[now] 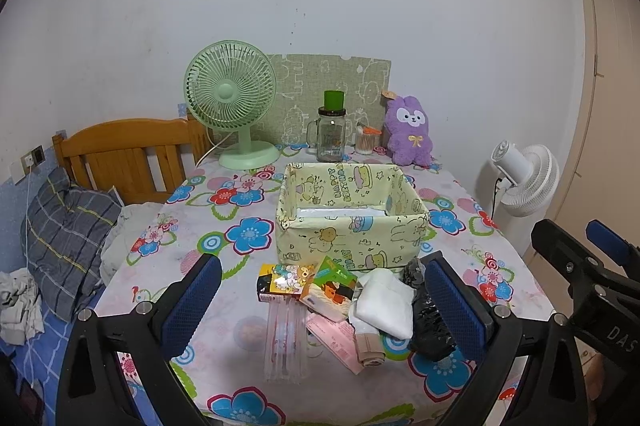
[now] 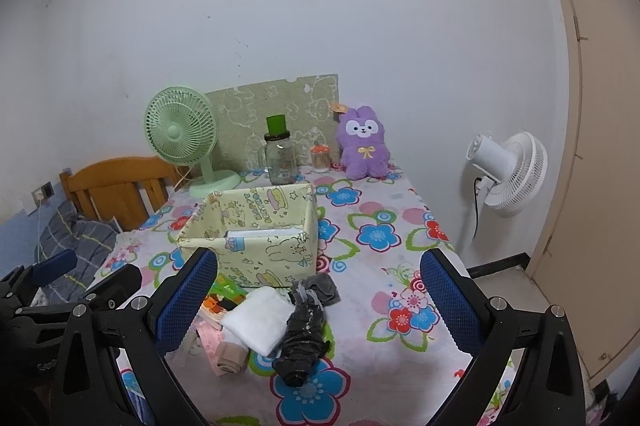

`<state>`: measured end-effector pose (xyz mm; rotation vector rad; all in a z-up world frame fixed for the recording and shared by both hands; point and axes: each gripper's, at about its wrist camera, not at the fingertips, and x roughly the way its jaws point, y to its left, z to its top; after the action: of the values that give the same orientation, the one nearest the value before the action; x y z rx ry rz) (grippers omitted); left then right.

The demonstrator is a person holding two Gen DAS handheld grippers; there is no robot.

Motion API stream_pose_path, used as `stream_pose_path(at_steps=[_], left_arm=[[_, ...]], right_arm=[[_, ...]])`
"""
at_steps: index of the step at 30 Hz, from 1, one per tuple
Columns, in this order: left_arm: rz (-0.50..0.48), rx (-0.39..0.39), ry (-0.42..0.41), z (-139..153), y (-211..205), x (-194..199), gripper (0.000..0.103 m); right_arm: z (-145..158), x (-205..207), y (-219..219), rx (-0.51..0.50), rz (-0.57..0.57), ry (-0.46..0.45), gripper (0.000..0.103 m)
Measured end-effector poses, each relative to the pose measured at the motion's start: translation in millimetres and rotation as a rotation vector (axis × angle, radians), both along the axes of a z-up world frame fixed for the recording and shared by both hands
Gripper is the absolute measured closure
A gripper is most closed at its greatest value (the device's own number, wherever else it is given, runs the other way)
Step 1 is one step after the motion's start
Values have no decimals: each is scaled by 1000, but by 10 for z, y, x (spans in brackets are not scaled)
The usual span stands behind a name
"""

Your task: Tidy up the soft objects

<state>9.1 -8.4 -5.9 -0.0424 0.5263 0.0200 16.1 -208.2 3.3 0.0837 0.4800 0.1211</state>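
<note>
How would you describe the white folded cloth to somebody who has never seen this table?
Find the yellow fabric box in the middle of the flowered table. Small items lie in a pile at its near side. The white folded cloth is the thick, plain white pad there, beside a black wrapped bundle.

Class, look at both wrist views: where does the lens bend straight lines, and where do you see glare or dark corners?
Left wrist view: the door frame bows, corners go black, and the black plastic bag glints. Right wrist view: the door frame curves likewise, with the same dark corners and the bag shining faintly.
</note>
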Motion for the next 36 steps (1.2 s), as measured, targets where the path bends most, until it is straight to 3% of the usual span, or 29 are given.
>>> stream_pose_path(at_steps=[36], left_arm=[[-13, 3, -14, 25, -57, -22, 1]], right_arm=[[25, -41, 6, 13, -14, -12, 1]])
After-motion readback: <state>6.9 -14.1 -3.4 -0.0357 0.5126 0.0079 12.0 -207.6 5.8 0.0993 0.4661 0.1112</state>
